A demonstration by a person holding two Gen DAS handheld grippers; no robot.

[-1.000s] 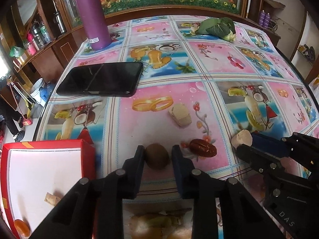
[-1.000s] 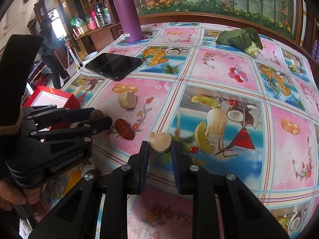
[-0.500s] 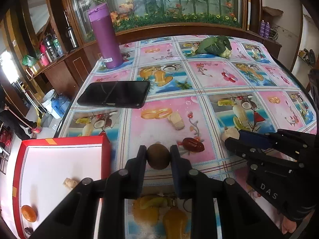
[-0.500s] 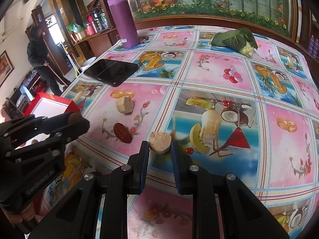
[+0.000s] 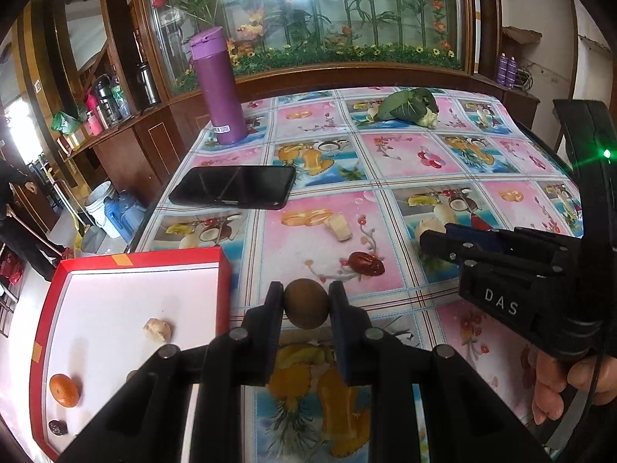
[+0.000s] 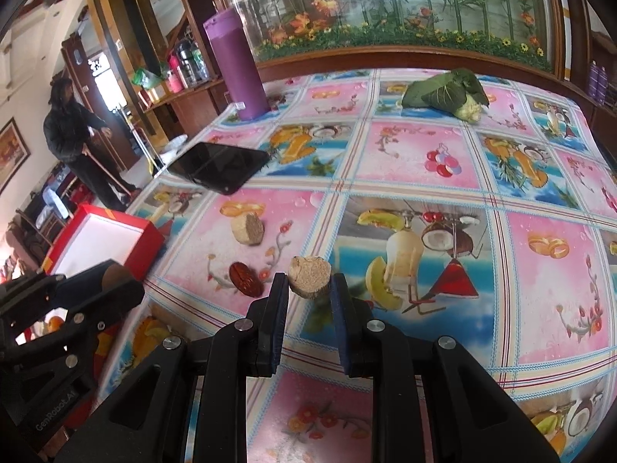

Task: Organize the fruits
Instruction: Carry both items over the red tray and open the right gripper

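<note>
L gripper [image 5: 306, 303] has lifted the round brown fruit [image 5: 306, 303] off the cloth, clamped tight, now just right of the red cardboard box [image 5: 223, 270]. R gripper [image 6: 308, 289] pinches the tan cut chunk [image 6: 310, 276], further right. Next, I'd guess: drop both in.

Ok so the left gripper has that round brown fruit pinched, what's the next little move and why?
Probably carry it sideways over the red box and let go there. The left gripper is shut on the round brown fruit, lifted clear of the tablecloth, and the box beside it already holds an orange and a pale chunk, so sorted pieces seem to go in there.
</note>
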